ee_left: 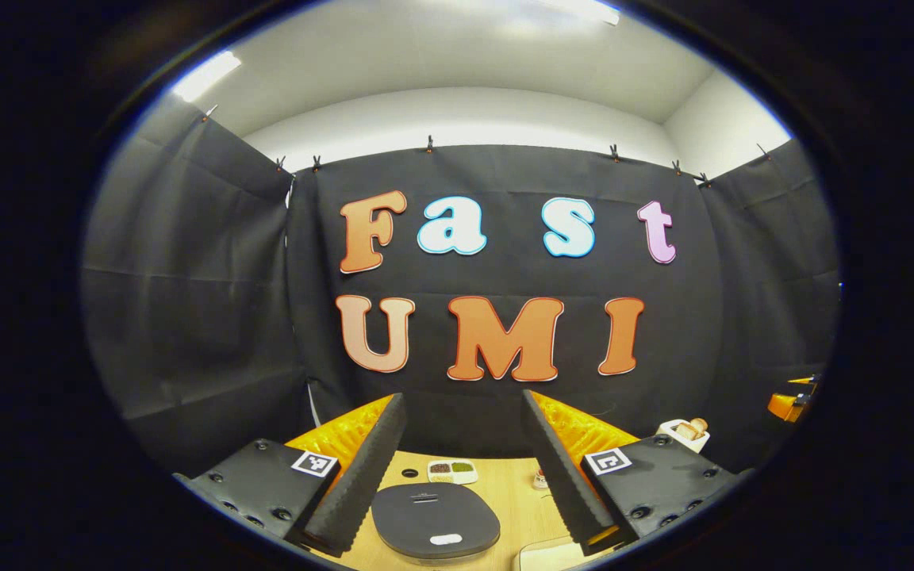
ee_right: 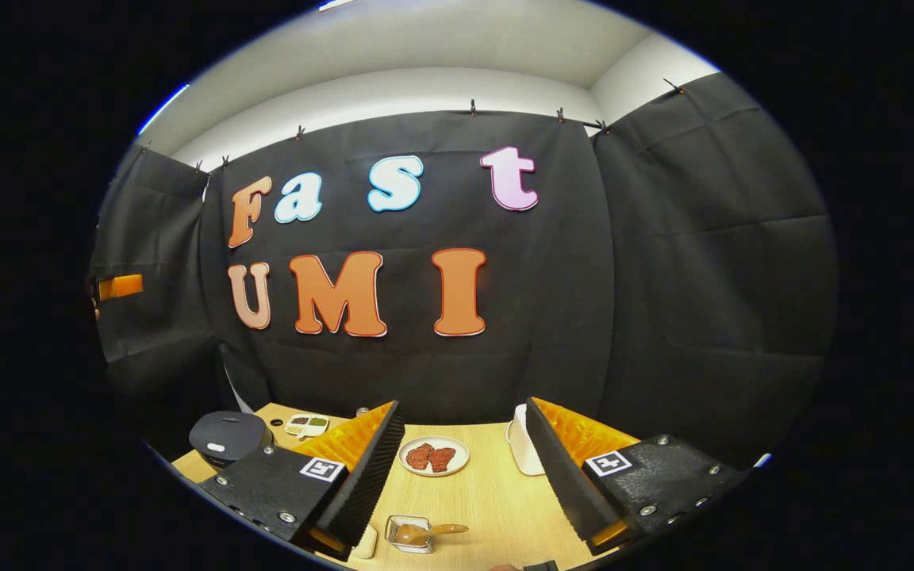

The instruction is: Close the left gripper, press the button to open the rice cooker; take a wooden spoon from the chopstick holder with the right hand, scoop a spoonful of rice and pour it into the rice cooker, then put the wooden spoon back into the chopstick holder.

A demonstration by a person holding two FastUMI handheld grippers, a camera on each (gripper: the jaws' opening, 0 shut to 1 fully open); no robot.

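- The left tool (ee_left: pixel 463 468) is seen with its fingers spread wide, nothing between them, above the dark grey rounded rice cooker (ee_left: pixel 435 519), whose lid is shut.
- A small white divided dish of grains (ee_left: pixel 452 471) is seen beyond the cooker on the pale wooden counter (ee_left: pixel 516 496).
- The right tool (ee_right: pixel 463 468) is likewise held open and empty.
- A wooden spoon (ee_right: pixel 425 532) is seen lying in a small clear square container (ee_right: pixel 408 533) at the near edge.
- A white round plate with reddish pieces (ee_right: pixel 433 456) is seen farther off, and a tall white holder (ee_right: pixel 522 450) to its right.

no readable text, square coded markers (ee_left: pixel 313 464) on each tool, perhaps too blurred
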